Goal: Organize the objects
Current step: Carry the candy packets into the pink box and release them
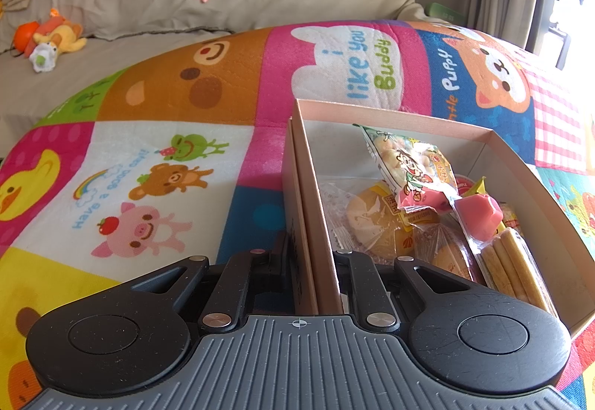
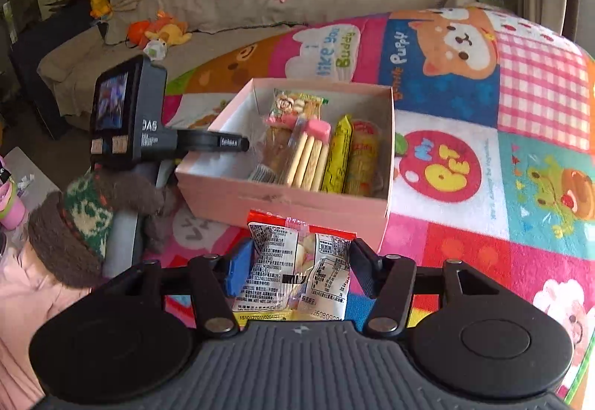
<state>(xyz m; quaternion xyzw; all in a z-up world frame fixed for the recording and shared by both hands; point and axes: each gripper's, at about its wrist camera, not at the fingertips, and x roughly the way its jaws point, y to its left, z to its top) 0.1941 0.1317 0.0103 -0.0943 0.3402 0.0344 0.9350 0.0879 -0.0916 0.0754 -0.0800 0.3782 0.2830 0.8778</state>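
A pink cardboard box (image 1: 409,119) sits on a colourful cartoon play mat (image 1: 148,186). Inside lie a cartoon snack bag (image 1: 412,168), a wrapped bun (image 1: 368,220), a pink jelly (image 1: 479,216) and biscuit sticks (image 1: 513,268). My left gripper (image 1: 310,250) is shut on the box's left wall. In the right wrist view the box (image 2: 282,194) lies just ahead, with the left gripper (image 2: 223,143) clamped on its left side. My right gripper (image 2: 301,265) is shut on a clear snack packet (image 2: 293,261) with a red top edge, held above the mat in front of the box.
A beige sofa (image 1: 186,8) with pink cloths and plush toys (image 1: 55,38) runs along the back. A hand in a brown and green knitted glove (image 2: 85,224) holds the left gripper. The mat (image 2: 483,168) spreads to the right of the box.
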